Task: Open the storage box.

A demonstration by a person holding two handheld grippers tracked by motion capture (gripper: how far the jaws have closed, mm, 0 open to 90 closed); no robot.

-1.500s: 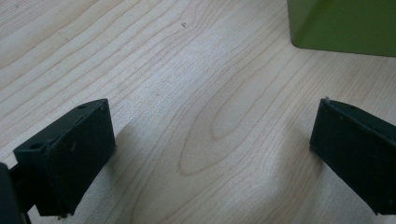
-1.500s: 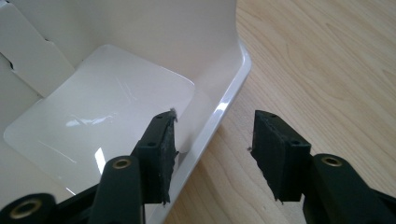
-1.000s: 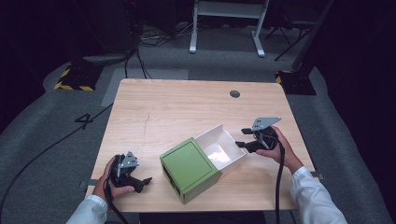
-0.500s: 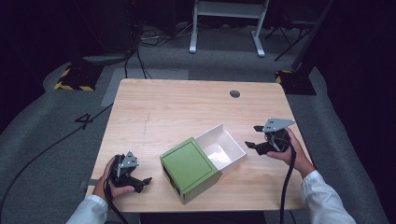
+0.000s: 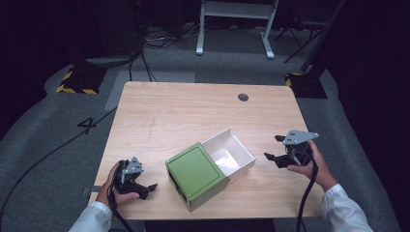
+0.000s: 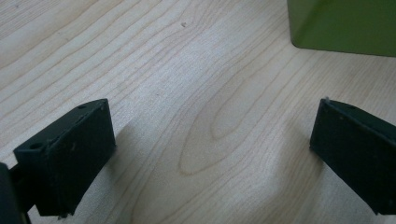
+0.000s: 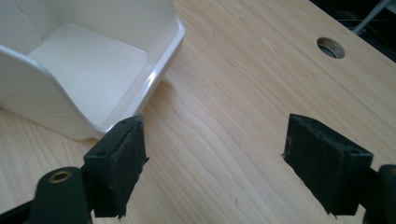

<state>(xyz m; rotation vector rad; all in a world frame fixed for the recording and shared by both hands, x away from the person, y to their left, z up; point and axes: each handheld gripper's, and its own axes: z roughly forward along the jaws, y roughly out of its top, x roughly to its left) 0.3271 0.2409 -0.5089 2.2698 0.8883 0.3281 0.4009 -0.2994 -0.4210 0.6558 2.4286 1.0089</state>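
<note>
A green box [image 5: 196, 172] sits near the front middle of the wooden table [image 5: 183, 111], with a white drawer [image 5: 228, 153] slid out of it toward the right. The drawer's inside [image 7: 88, 65] looks empty. My right gripper [image 5: 274, 149] is held open a short way right of the drawer, clear of it, its jaws wide apart over bare wood [image 7: 219, 135]. At the front left my left gripper [image 5: 146, 187] rests low on the table, open, with nothing between its jaws. A corner of the green box [image 6: 341, 23] lies beyond them.
A round cable hole [image 5: 243, 97] is cut in the table's far right part. Dark carpet surrounds the table, with cables [image 5: 53, 150] on the left and a white stand [image 5: 234, 26] at the back.
My right gripper has drawn back to the right, away from the white drawer it was at. The left gripper has stayed put.
</note>
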